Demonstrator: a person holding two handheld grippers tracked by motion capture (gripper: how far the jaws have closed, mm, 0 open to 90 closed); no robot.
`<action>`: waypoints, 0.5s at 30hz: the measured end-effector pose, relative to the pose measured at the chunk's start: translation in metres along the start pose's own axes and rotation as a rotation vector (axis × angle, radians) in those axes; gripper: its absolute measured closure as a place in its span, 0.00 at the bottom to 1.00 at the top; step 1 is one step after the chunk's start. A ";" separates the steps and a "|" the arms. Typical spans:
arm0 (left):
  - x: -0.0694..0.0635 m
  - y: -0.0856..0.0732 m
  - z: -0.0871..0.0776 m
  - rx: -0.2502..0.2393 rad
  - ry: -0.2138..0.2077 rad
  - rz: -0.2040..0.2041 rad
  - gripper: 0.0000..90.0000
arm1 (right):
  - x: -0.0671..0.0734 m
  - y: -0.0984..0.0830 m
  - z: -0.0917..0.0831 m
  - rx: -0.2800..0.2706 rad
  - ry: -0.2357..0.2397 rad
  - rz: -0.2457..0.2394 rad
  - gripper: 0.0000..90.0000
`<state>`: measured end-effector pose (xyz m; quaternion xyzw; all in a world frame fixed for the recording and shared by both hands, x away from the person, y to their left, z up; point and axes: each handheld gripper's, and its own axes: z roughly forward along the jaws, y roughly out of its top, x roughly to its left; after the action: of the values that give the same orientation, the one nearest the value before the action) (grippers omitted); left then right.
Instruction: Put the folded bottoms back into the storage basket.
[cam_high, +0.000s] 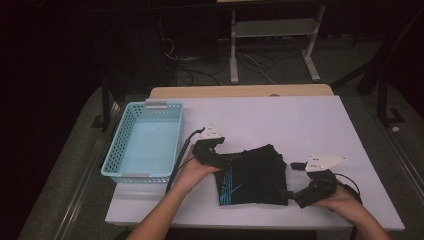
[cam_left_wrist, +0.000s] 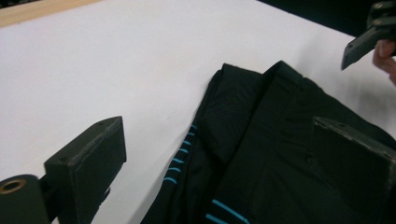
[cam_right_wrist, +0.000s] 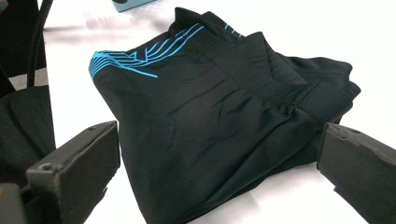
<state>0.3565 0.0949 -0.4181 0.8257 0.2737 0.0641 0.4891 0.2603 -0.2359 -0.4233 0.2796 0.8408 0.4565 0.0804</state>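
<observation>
Black folded shorts sit mid-frame between both wide-open, empty grippers; a shallow pinch could unfold the layers.

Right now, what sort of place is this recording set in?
Probably a lab or recording room: a white table with a folded black garment and a blue basket, loose floor cables and a metal stand behind.
</observation>
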 end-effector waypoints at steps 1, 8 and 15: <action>0.000 -0.001 0.000 0.005 0.001 -0.001 0.06 | 0.000 0.000 0.000 0.000 0.000 0.000 0.00; 0.005 -0.006 0.004 0.050 0.018 -0.004 0.08 | 0.000 0.000 0.000 0.004 -0.001 -0.001 0.00; 0.008 -0.012 0.006 0.082 0.033 -0.022 0.08 | 0.000 0.000 -0.001 0.004 -0.001 0.000 0.00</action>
<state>0.3607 0.0987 -0.4328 0.8408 0.2932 0.0613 0.4509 0.2604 -0.2365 -0.4229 0.2802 0.8417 0.4546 0.0802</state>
